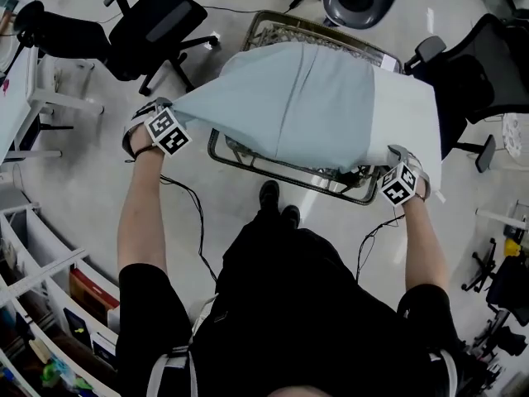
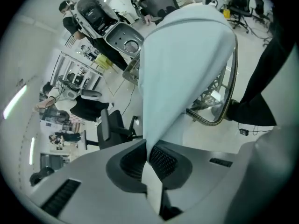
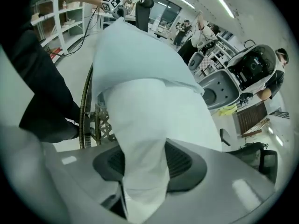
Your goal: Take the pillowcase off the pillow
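The pillow [image 1: 407, 110] hangs in the air in front of the person, over a wire basket [image 1: 273, 166], with its long axis running across from the left gripper [image 1: 169, 114] to the right gripper [image 1: 397, 162] and sloping slightly down toward the right. Its end in the blue pillowcase [image 1: 306, 98] points left and its bare white end points right. The left gripper's jaws are pinched tight on a corner of the pillowcase, and the right gripper's jaws are clamped on the pillow's white end.
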A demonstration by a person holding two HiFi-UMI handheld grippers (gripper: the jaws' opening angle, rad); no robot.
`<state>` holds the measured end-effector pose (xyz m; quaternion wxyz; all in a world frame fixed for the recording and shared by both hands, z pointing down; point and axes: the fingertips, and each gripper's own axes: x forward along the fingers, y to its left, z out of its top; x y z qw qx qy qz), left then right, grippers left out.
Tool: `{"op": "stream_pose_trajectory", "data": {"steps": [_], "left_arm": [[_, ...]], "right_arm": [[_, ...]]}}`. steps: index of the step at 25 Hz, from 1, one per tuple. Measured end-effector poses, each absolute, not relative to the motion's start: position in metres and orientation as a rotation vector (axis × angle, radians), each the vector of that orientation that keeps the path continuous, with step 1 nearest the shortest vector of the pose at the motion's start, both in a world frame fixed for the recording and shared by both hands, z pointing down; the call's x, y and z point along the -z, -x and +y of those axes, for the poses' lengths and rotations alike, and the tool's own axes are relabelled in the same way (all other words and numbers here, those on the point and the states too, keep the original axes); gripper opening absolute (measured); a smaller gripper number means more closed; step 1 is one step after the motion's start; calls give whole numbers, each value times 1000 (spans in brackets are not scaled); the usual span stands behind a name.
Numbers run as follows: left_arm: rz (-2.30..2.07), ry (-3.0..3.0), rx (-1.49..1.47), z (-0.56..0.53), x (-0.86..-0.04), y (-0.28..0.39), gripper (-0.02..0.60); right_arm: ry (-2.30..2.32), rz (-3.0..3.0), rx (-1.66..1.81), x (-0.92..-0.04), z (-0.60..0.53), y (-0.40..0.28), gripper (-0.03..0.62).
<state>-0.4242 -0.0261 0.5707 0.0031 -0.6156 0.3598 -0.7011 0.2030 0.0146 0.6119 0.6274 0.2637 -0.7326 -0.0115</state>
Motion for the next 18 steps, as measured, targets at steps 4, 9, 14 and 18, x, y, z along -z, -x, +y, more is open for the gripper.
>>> {"op": "stream_pose_trajectory", "data": {"steps": [4,9,14,18], "left_arm": [[916,2015,2184,-14,-597,385,20],[577,2221,2004,35,-621,286,228],[421,2439,1817,65,-628,210,247],[369,2448,1779,66,-635,181,246]], "right_arm": [[-609,-1610,-21,-623,21,-205,218],[-627,-1593,-54,-622,17,-199,216],[-633,-1589,-66,-626,19,-200,219],[-635,-1596,-61,-627,24,-199,219]]}}
